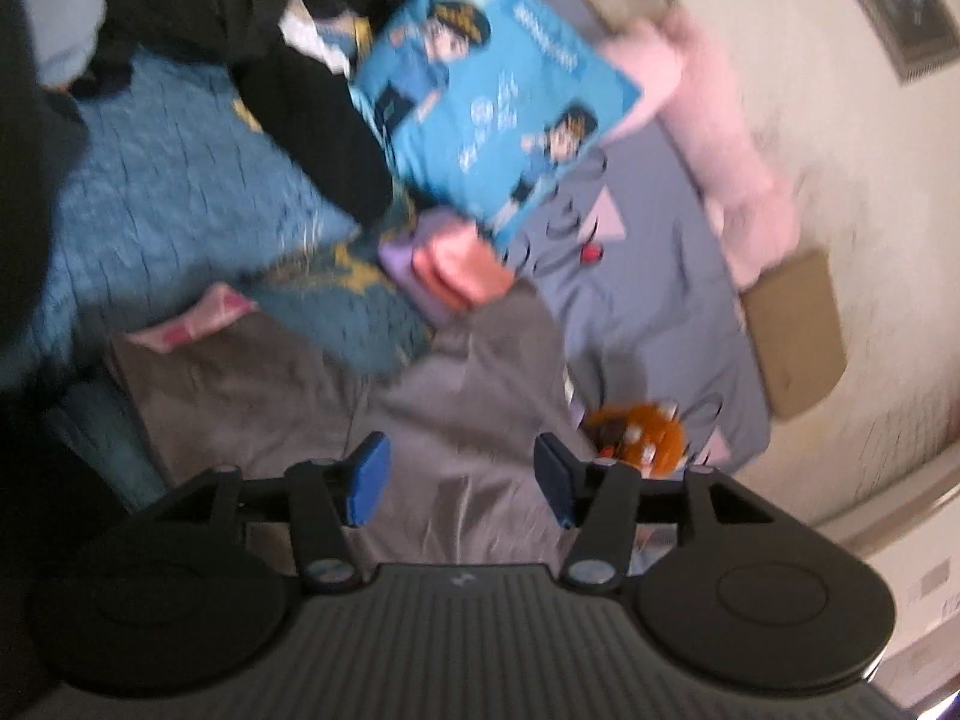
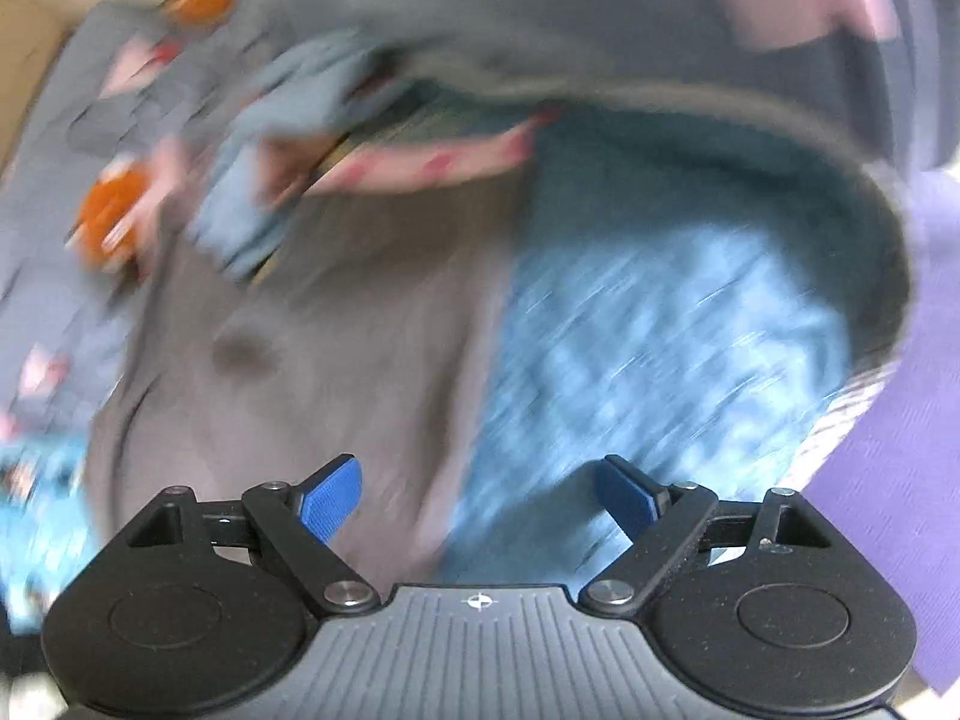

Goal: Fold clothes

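Mostly blur, both views. Left wrist view: left gripper point(image 1: 461, 483) at bottom centre, jaws apart, nothing between the blue pads point(image 1: 367, 480). Under and ahead of it lies one grey garment point(image 1: 384, 396), spread flat over the lower middle of the frame, long axis running roughly lower left to upper right; which end is which I cannot tell. One blue knitted blanket point(image 1: 174, 192) at left. One bright blue printed pillow point(image 1: 498, 84) at upper centre, tilted, corner pointing lower right. Small folded stack point(image 1: 456, 267) of orange and purple pieces just below the pillow, touching the grey garment's far edge; piece count unclear. One pink cloth point(image 1: 720, 138) at upper right along the wall. One cardboard box point(image 1: 792, 330) at right. One orange toy point(image 1: 636, 435) just right of the right pad, on the grey-blue patterned sheet point(image 1: 660, 312).

Right wrist view: right gripper point(image 2: 477, 501) at bottom centre, jaws wide apart, empty. Grey garment point(image 2: 312, 360) fills centre left, blue knitted blanket point(image 2: 660, 360) centre right, edges touching. One pink patterned strip point(image 2: 432, 162) above them. Orange toy point(image 2: 114, 216) at left, smeared.
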A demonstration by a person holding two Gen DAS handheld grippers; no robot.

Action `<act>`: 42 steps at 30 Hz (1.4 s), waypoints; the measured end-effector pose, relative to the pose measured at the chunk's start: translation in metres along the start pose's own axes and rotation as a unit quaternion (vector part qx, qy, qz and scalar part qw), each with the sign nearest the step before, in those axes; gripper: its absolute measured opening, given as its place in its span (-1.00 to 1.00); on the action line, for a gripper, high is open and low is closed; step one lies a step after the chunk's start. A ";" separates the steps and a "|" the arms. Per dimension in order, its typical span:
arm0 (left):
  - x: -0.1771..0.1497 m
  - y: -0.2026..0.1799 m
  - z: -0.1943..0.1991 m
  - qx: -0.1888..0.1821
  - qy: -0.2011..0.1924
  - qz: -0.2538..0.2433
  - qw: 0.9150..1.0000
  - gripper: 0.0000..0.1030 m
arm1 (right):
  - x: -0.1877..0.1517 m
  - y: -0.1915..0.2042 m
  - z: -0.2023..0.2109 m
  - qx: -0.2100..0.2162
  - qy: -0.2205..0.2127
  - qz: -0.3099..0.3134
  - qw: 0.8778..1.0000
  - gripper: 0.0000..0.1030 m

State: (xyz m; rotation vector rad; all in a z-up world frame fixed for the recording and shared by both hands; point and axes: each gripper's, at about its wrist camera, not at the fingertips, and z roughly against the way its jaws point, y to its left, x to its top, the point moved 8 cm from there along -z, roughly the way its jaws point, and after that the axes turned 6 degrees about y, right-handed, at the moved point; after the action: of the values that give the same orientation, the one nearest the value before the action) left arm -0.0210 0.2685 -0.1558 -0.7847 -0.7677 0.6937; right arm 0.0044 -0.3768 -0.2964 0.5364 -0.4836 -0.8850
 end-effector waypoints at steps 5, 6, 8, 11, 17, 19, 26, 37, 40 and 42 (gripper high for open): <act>-0.020 -0.003 -0.019 0.054 0.061 -0.025 0.996 0.52 | -0.037 0.023 -0.016 0.079 0.089 0.053 0.991 0.76; -0.024 -0.002 -0.022 0.066 0.073 -0.030 0.995 0.53 | -0.044 0.026 -0.020 0.093 0.106 0.056 0.988 0.77; -0.029 0.001 -0.026 0.086 0.095 -0.038 0.991 0.60 | -0.057 0.033 -0.030 0.116 0.147 0.046 0.981 0.77; -0.035 0.006 -0.031 0.101 0.117 -0.042 0.987 0.65 | -0.073 0.045 -0.042 0.143 0.180 0.034 0.973 0.78; -0.045 0.007 -0.033 0.101 0.141 -0.046 0.984 0.70 | -0.096 0.069 -0.042 0.135 0.182 0.098 0.969 -0.58; -0.048 0.005 -0.034 0.108 0.148 -0.053 0.982 0.71 | -0.097 0.069 -0.039 0.135 0.186 0.102 0.968 -0.95; -0.047 0.004 -0.026 0.112 0.140 -0.059 0.982 0.74 | -0.101 0.065 0.003 0.139 0.196 0.156 0.958 -0.95; -0.041 0.008 -0.023 0.100 0.133 -0.055 0.985 0.74 | -0.107 0.057 0.023 0.027 0.175 0.277 0.944 -0.61; -0.039 0.008 -0.021 0.097 0.129 -0.054 0.985 0.74 | -0.124 0.110 0.048 0.097 0.120 0.426 0.892 -0.44; -0.038 0.008 -0.019 0.093 0.127 -0.052 0.986 0.74 | -0.155 0.154 0.054 0.137 0.093 0.562 0.810 -0.32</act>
State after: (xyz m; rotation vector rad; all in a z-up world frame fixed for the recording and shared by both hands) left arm -0.0280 0.2359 -0.1841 -0.6428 -0.4999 0.5487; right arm -0.0223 -0.1821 -0.1864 0.4770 -0.6359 0.3899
